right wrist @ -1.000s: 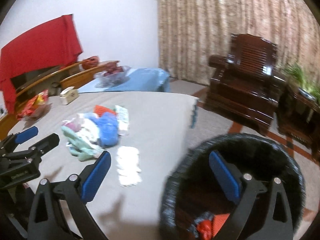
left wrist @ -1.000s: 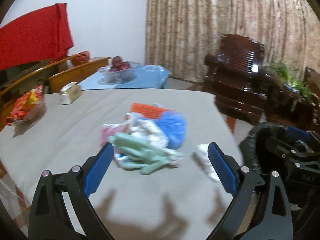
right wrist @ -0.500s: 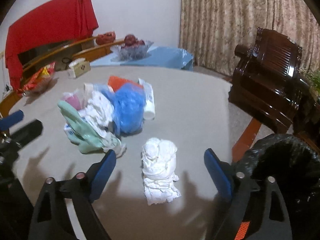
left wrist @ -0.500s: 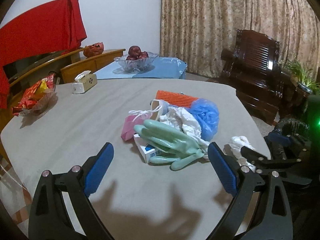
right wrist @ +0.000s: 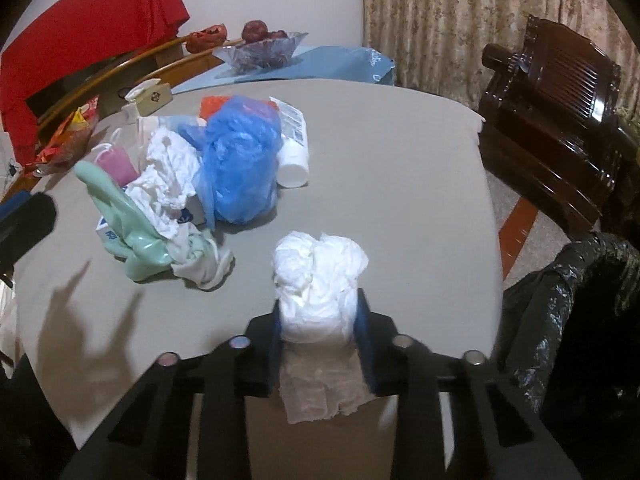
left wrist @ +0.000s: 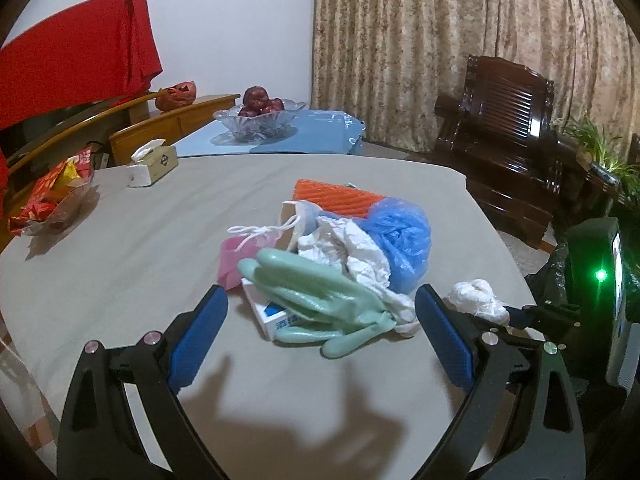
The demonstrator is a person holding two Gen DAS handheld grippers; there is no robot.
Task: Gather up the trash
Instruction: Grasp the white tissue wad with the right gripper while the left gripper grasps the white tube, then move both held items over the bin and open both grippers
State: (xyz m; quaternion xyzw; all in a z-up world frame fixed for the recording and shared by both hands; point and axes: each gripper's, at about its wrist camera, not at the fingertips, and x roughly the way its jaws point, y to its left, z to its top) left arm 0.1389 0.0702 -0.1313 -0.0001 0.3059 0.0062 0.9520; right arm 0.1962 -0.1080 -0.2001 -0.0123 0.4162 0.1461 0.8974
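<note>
- White crumpled tissue wad [right wrist: 318, 280]: lay near the trash pile [right wrist: 192, 168], on the table [right wrist: 392, 184]; pinched between the closing jaws of the right gripper [right wrist: 320, 328].
- Left gripper [left wrist: 320, 336]: held wide, empty, before the pile.
- Advice: grip to be firmed before lifting toward the black-lined bin [right wrist: 580, 300].

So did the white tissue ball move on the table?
No. The white tissue ball sits in the same spot, just right of the green glove. The right gripper came down around it, and its fingers are closing on it.
</note>
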